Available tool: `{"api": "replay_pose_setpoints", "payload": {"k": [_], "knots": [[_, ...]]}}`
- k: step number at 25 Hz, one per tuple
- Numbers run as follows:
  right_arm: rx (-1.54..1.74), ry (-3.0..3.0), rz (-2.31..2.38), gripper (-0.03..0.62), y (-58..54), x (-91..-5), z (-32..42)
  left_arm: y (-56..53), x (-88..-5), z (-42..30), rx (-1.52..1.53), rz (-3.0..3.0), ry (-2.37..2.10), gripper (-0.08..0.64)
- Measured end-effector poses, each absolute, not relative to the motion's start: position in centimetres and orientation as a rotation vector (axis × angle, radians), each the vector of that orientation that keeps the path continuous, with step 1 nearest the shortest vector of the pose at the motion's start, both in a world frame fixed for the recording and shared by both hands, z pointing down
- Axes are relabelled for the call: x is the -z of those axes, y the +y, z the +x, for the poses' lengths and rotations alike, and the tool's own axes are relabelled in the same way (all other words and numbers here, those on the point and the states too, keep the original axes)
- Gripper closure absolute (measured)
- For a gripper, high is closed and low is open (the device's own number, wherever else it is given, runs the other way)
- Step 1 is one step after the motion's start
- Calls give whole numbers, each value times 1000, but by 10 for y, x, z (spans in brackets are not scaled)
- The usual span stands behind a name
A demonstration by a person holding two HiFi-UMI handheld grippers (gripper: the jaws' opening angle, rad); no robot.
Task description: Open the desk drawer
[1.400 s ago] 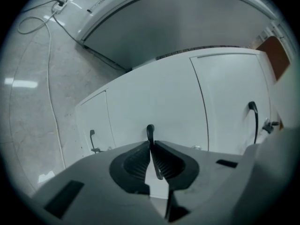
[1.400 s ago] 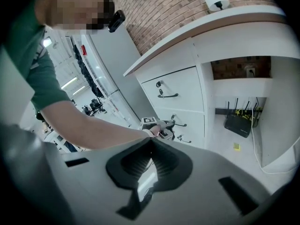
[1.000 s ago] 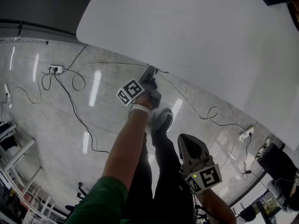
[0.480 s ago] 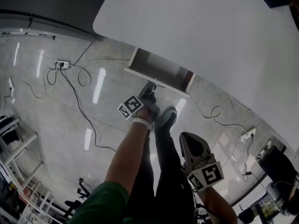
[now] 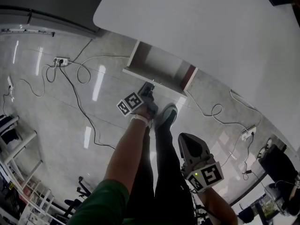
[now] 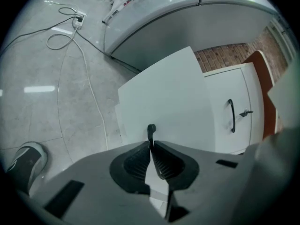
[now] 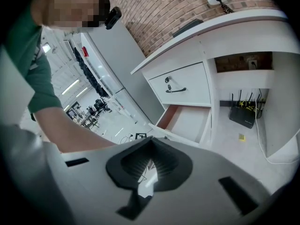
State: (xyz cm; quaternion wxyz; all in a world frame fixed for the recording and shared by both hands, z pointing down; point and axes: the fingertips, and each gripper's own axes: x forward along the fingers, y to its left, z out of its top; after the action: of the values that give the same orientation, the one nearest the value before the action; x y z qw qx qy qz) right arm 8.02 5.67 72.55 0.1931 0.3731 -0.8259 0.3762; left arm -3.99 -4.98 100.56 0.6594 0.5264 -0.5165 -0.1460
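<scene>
One drawer handle (image 6: 150, 130) half-hidden in left tool (image 6: 151, 142), drawer (image 5: 161, 62) partly under desk (image 5: 211, 22)

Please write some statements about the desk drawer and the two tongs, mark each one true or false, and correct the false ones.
1. The drawer stands pulled out from under the desk. True.
2. The left tongs are open, clear of the handle. False: they are shut on the handle.
3. The right tongs grip the drawer's side. False: they are shut on nothing, away from the drawer.
4. The upper drawer is shut. True.
5. The pulled-out drawer holds a pile of books. False: what shows of its inside is bare.
</scene>
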Motion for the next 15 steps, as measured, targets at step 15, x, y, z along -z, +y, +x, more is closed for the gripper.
{"api": "replay_pose_setpoints", "payload": {"k": [15], "knots": [[-1089,-2285,1093,592,59,-735,92,-45,-1026,-37,173,1221,-1191,529]]}}
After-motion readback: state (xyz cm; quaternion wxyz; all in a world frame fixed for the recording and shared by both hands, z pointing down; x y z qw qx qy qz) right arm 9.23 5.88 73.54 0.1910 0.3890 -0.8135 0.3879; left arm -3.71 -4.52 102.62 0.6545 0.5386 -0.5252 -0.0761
